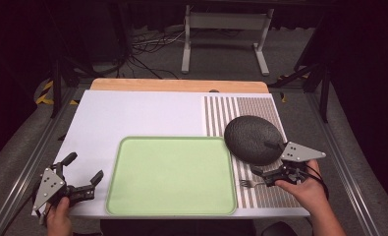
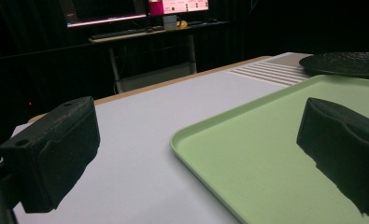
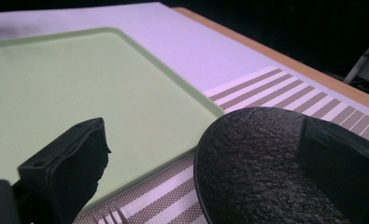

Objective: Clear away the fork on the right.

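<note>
A pale green tray (image 1: pixel 172 177) lies at the middle front of the white table top (image 1: pixel 142 113), with nothing on it. To its right, a dark, rough-surfaced round plate (image 1: pixel 250 137) rests on a striped mat (image 1: pixel 260 105). A metal fork (image 1: pixel 249 183) lies on the mat in front of the plate, tines pointing at the tray. My right gripper (image 1: pixel 264 158) is open, one jaw over the plate (image 3: pixel 252 163) and the other near the tray's corner (image 3: pixel 56 79). My left gripper (image 1: pixel 85 167) is open and holds nothing, just left of the tray (image 2: pixel 247 154).
A wooden strip (image 1: pixel 179 84) edges the far side of the table. Beyond it are a white metal stand (image 1: pixel 226 29) and loose cables on the floor. Metal rails run along both sides of the table. The plate's rim (image 2: pixel 345 63) sits past the tray's far corner.
</note>
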`<state>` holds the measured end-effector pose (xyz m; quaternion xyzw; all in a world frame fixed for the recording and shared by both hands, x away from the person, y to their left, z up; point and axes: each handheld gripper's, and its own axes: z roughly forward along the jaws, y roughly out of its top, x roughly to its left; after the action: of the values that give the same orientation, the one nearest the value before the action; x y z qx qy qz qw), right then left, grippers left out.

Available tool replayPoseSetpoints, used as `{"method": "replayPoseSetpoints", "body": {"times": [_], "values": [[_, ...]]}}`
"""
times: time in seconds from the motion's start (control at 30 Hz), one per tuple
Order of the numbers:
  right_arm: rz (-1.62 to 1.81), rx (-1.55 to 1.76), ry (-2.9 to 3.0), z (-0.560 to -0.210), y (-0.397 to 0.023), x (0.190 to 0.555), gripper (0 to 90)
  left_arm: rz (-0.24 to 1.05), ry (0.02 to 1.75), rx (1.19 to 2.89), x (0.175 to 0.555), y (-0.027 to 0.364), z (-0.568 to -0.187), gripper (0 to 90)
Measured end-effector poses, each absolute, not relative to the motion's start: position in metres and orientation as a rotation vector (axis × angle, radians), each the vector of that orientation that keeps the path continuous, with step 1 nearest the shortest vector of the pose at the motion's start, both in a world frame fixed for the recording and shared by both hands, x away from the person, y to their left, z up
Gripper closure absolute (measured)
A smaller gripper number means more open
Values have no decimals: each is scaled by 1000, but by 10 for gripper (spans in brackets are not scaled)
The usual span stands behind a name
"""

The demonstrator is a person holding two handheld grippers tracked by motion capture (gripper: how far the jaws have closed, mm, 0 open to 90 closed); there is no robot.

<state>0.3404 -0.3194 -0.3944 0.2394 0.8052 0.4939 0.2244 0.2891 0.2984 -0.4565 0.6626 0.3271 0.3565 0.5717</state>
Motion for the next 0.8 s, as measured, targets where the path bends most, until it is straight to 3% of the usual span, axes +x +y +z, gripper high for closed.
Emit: {"method": "replayPoseSetpoints", "body": {"times": [0.8], "values": [[989,577,2563,-377,-314,353,83,836,768,1558,289,298,-456,1]]}}
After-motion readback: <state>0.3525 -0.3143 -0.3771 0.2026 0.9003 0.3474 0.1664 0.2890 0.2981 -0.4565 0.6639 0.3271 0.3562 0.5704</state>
